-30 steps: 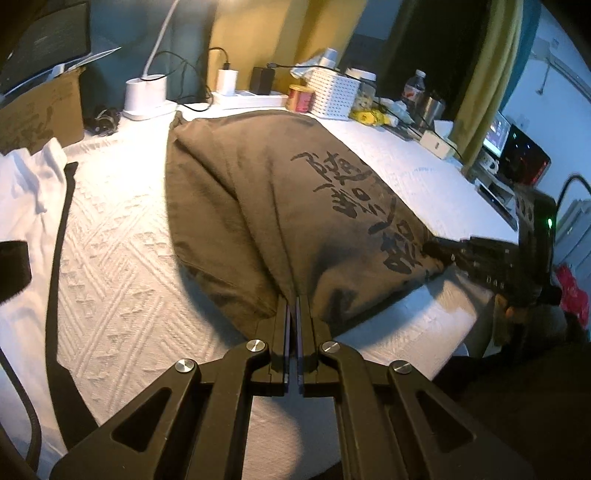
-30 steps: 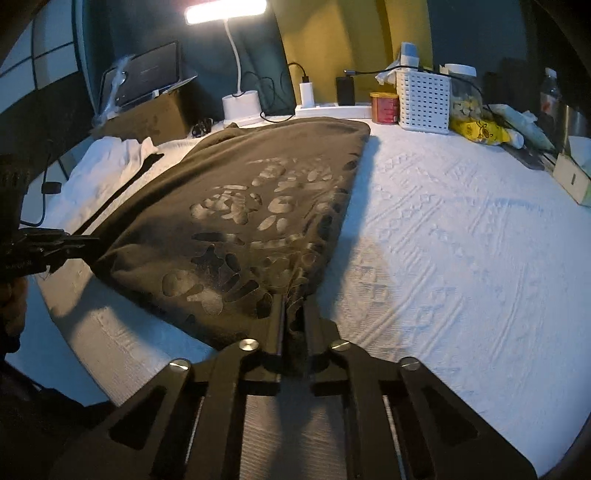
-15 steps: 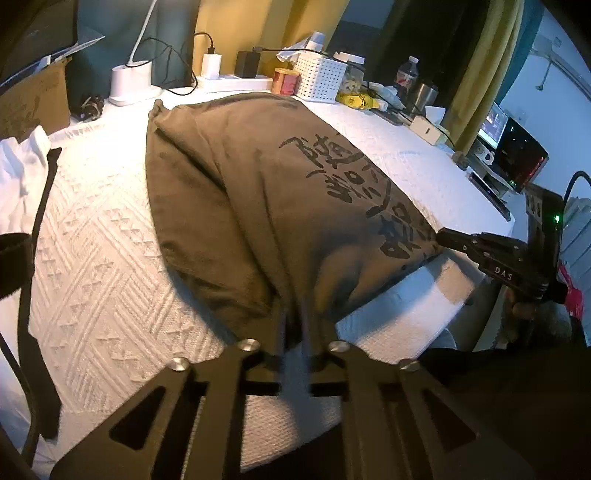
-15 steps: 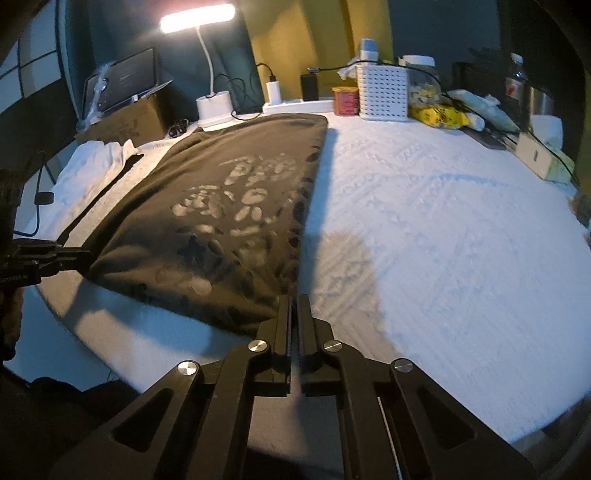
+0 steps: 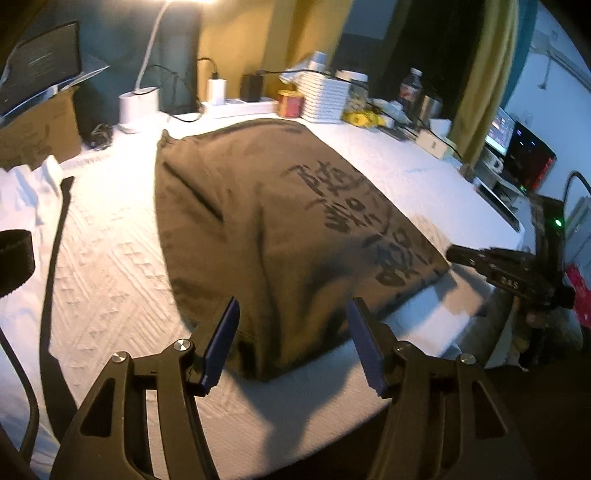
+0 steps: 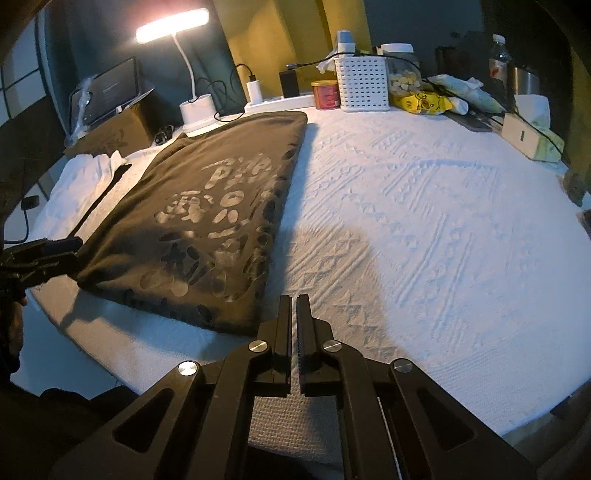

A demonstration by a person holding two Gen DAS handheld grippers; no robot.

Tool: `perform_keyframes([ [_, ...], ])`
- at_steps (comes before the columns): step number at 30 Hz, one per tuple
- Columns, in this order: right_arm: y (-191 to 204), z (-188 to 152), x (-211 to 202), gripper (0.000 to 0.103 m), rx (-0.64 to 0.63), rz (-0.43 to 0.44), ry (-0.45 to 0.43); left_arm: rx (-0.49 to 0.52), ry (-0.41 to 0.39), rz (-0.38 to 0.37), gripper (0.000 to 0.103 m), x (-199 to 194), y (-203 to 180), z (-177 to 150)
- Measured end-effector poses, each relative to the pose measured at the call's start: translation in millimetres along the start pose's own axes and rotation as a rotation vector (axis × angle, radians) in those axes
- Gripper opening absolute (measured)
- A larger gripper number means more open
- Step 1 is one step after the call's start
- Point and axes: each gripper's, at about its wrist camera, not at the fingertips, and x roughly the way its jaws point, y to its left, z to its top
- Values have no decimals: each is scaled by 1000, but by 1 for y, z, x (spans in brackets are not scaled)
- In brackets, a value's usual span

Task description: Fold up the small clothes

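My left tongs [image 5: 291, 325] sit nearest me, and their jaws are opening, the blue pads [image 5: 221, 341] standing apart with the near hem of the brown shirt [image 5: 280, 229] lying between them but gripped by neither. That shirt is folded into a long strip on the white bedspread [image 5: 103, 266], running from just ahead of the left tongs up toward twelve o'clock, its dark printed characters along the side at two o'clock. At three o'clock from the left tongs my right tongs [image 5: 452, 253] reach in just beside the shirt's near corner.

Seen from the right side, my right tongs [image 6: 294, 299] are pressed together with nothing between them, hovering over bare bedspread just off the shirt's near corner, which lies at ten o'clock from them. My left tongs show at nine o'clock, at the shirt's other near corner.

Farther off, at eleven o'clock, a white garment [image 6: 92, 170] is bunched on the bedspread beside a black strap [image 5: 55, 243]. Beyond the shirt, at twelve o'clock, stand a lit desk lamp [image 6: 171, 31], a power strip [image 6: 280, 103], a red tin [image 6: 325, 94] and a white perforated basket [image 6: 364, 83]. A tissue box [image 6: 532, 138] sits at two o'clock.
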Motion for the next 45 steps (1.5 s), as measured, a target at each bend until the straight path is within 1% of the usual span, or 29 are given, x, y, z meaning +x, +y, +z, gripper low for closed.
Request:
perform_keyframes([
  [4,2,6,2,4,9,14,8,-37,16,22,60,10,12,2],
  [6,4,9,3,16,6,16,7,-46,28,31,60,15,15,2],
  [8,4,12,2,47,7,22,-1,-51,39,46,61,20,16,1],
  [9,4,13,2,50,8,24,-5,-52,44,49,61,22,16,0],
  [10,5,14,2,50,9,25,-8,-54,50,51,61,24,17,0],
  [11,5,15,3,50,8,27,-9,-56,61,51,65,26,18,-1],
  [12,5,17,3,50,8,27,-10,-60,70,56,72,29,19,-2],
  [14,6,20,4,50,8,27,-14,-58,64,54,74,29,19,-4],
  [20,14,34,15,50,-15,39,-23,-17,73,70,74,30,15,-5],
  [22,17,36,23,50,-36,42,-8,-12,80,67,74,29,16,-5],
  [23,20,36,31,50,-52,45,18,-10,83,64,74,29,16,-5],
  [24,22,34,39,50,-72,57,57,-6,87,62,74,29,16,-5],
  [26,32,31,43,54,-168,42,56,3,96,64,74,30,15,-4],
  [27,35,30,44,55,-198,35,54,5,103,66,75,31,15,-4],
  [28,36,31,46,55,-214,45,65,7,109,66,75,31,14,-3],
  [31,34,35,50,56,-215,63,83,-19,131,51,75,32,18,3],
  [33,34,38,52,57,-220,66,91,-37,129,49,75,33,20,7],
  [35,35,42,53,57,-217,66,98,-40,122,70,75,35,21,14],
  [40,37,52,56,57,-225,71,110,-45,96,86,75,38,26,32],
  [45,35,66,60,57,-228,72,100,-41,97,104,75,47,31,47],
])
